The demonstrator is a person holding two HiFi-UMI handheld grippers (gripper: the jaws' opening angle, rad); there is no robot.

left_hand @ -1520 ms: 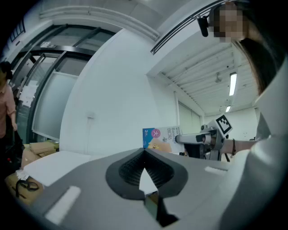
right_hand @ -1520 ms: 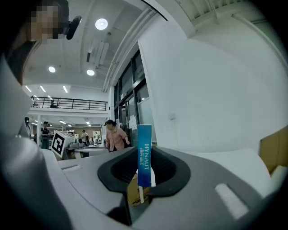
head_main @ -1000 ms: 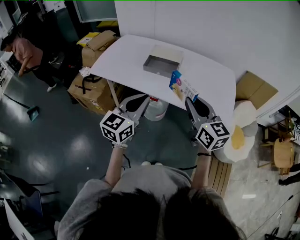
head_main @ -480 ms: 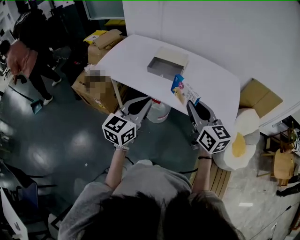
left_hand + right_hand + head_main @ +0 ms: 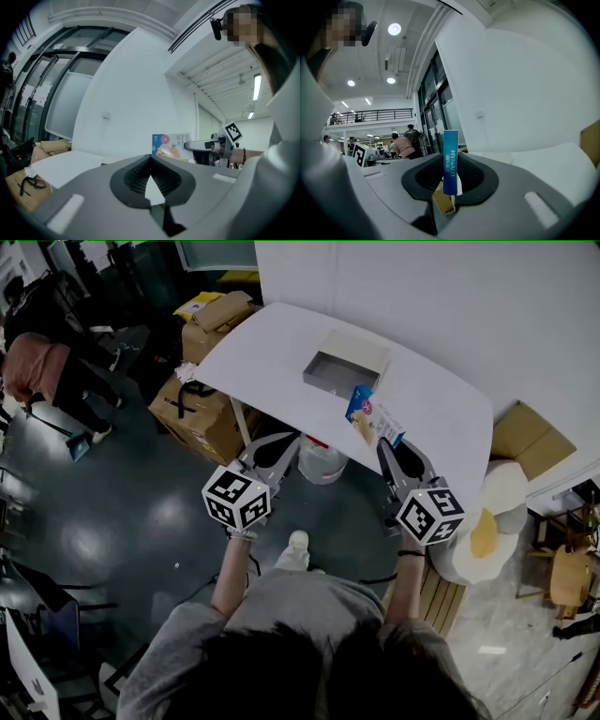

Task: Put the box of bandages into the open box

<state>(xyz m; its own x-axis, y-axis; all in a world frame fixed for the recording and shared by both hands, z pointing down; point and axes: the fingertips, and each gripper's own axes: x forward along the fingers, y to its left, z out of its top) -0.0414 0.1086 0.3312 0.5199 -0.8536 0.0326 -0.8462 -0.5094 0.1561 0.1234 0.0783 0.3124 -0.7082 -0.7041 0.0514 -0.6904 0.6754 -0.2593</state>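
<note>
In the head view my right gripper (image 5: 382, 442) is shut on the blue and white box of bandages (image 5: 371, 419), held above the near edge of the white table (image 5: 281, 343). The right gripper view shows the box's blue edge (image 5: 450, 161) standing upright between the jaws. The open grey box (image 5: 343, 367) sits further back on the table, past the bandage box. My left gripper (image 5: 281, 442) hangs in front of the table's near edge, shut with nothing in it. In the left gripper view the bandage box (image 5: 170, 145) and the right gripper (image 5: 199, 146) show to the right.
Cardboard cartons (image 5: 202, 409) are stacked on the floor left of the table, and a white bucket (image 5: 321, 460) stands under it. A person in a pink top (image 5: 37, 371) stands at far left. A cardboard box (image 5: 530, 442) and a round white stool (image 5: 492, 521) are at the right.
The view has shifted slightly; both grippers and the held bandage box keep their places near the table's front edge. The person at far left has moved.
</note>
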